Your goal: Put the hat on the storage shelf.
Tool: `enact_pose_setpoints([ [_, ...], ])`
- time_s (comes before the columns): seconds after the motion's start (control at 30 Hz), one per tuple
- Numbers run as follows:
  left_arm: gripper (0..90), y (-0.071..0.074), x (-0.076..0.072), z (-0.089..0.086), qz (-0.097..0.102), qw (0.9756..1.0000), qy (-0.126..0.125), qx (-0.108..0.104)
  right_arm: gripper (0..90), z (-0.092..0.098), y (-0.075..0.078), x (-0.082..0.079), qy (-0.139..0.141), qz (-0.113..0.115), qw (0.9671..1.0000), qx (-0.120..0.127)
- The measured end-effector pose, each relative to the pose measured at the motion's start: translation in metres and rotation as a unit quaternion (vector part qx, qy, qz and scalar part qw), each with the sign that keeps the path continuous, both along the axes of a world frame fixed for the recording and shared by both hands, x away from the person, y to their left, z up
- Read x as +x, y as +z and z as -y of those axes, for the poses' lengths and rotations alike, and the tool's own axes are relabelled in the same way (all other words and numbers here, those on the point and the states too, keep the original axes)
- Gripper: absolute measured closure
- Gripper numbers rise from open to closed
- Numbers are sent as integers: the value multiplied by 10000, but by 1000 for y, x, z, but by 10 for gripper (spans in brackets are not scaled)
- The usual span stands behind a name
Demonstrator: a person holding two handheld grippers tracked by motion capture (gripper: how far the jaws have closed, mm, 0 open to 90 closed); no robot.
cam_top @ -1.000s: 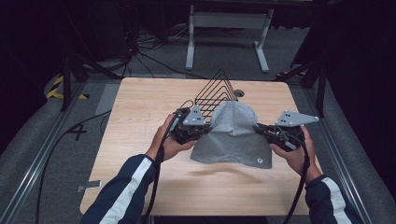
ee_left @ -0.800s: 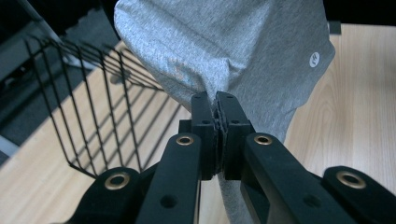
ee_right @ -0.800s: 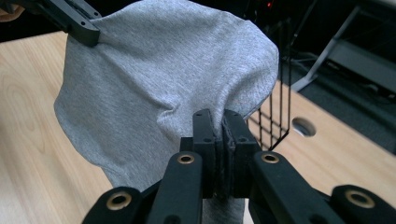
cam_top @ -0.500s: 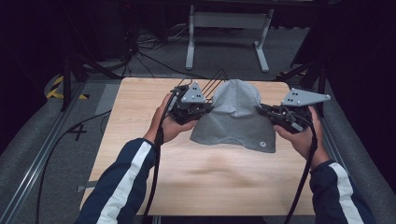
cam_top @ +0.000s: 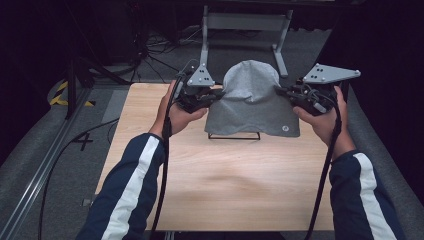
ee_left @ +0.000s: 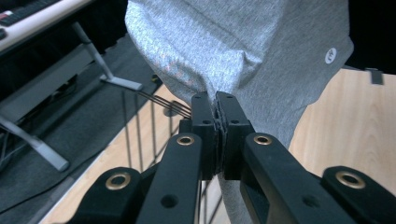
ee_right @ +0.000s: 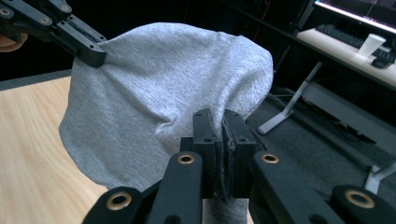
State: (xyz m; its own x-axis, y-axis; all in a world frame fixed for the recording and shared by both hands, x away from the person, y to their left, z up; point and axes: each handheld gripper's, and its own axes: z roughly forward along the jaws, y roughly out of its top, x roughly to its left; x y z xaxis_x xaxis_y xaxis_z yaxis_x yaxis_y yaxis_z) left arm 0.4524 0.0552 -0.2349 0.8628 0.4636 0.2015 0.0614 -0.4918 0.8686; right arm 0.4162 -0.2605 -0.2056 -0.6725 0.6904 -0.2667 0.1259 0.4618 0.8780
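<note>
A grey cloth (cam_top: 250, 102) with a small white round logo hangs lifted above the wooden table (cam_top: 220, 185), draped over a black wire rack (cam_top: 234, 136) whose base bar peeks out under its lower edge. My left gripper (cam_top: 218, 94) is shut on the cloth's left edge, and the pinched grey cloth (ee_left: 243, 56) bunches right at my left gripper (ee_left: 216, 103). My right gripper (cam_top: 280, 92) is shut on the opposite edge; the grey cloth (ee_right: 154, 98) folds into my right gripper (ee_right: 220, 122). The rack's thin wires (ee_left: 140, 126) run below the cloth.
A grey metal stand (cam_top: 245, 30) is on the floor beyond the table's far edge. Cables (cam_top: 150, 47) lie on the dark floor at the left. A desk with a keyboard and a white cup (ee_right: 371, 44) stands off to the side.
Both grippers have raised the cloth and carried it toward the far edge of the table. It now hangs taller over the rack, which is mostly covered.
</note>
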Motion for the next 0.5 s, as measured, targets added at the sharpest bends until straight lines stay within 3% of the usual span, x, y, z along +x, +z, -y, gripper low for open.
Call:
enact_pose_setpoints([
  [0.23,876,19,12,-4,81,9998,147,-66,856,-5,13,18,-28,38,10000,30],
  [0.33,876,26,18,-6,133,9997,217,12,856,-7,18,25,-41,77,9999,78],
  [0.5,876,33,29,-7,118,9995,269,-103,856,-13,22,38,-93,93,9999,81],
])
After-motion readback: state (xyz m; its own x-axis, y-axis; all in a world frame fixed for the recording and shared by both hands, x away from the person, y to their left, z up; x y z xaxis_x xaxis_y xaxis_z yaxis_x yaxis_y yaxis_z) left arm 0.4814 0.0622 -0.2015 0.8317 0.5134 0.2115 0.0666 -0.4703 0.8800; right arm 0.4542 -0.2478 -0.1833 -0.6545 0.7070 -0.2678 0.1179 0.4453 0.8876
